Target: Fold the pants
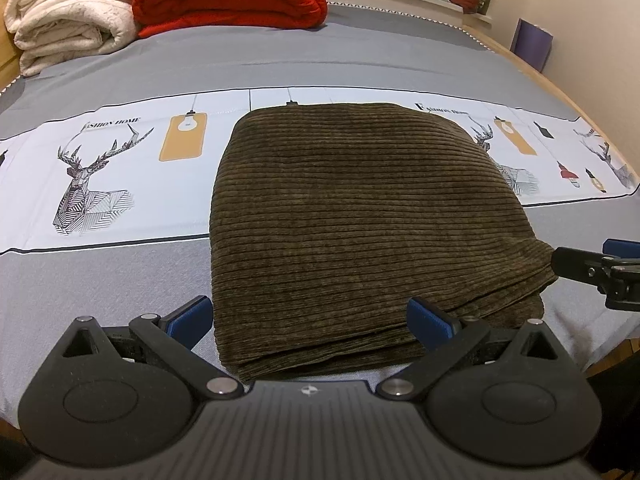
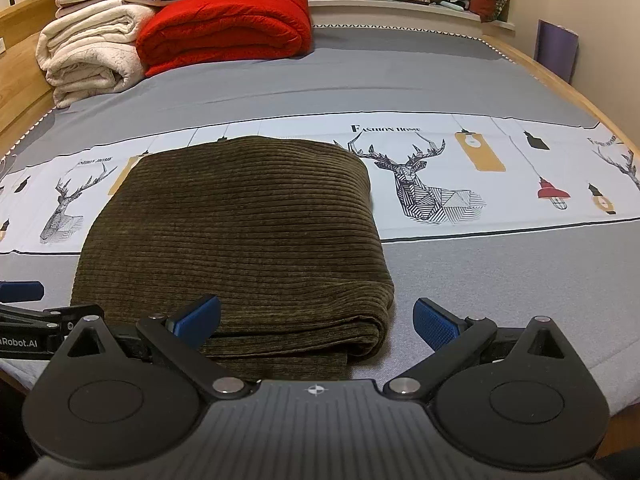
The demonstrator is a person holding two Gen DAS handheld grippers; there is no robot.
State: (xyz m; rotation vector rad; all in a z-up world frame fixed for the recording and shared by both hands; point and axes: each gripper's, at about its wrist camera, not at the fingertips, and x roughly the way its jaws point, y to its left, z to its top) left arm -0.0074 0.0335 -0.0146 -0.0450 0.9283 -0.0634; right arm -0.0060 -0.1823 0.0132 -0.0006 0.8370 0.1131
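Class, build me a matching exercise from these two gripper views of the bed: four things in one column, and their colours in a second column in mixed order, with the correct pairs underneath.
Things
1. folded pants
2. rolled blanket at the far end of the bed
3. fluffy blanket beside it
4. finger pads of the right gripper

Colours
A. red
B. blue
C. dark olive brown
D. cream white

Pairs: 1-C, 2-A, 3-D, 4-B

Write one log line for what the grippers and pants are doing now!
pants: folded on bed | left gripper: open, empty | right gripper: open, empty
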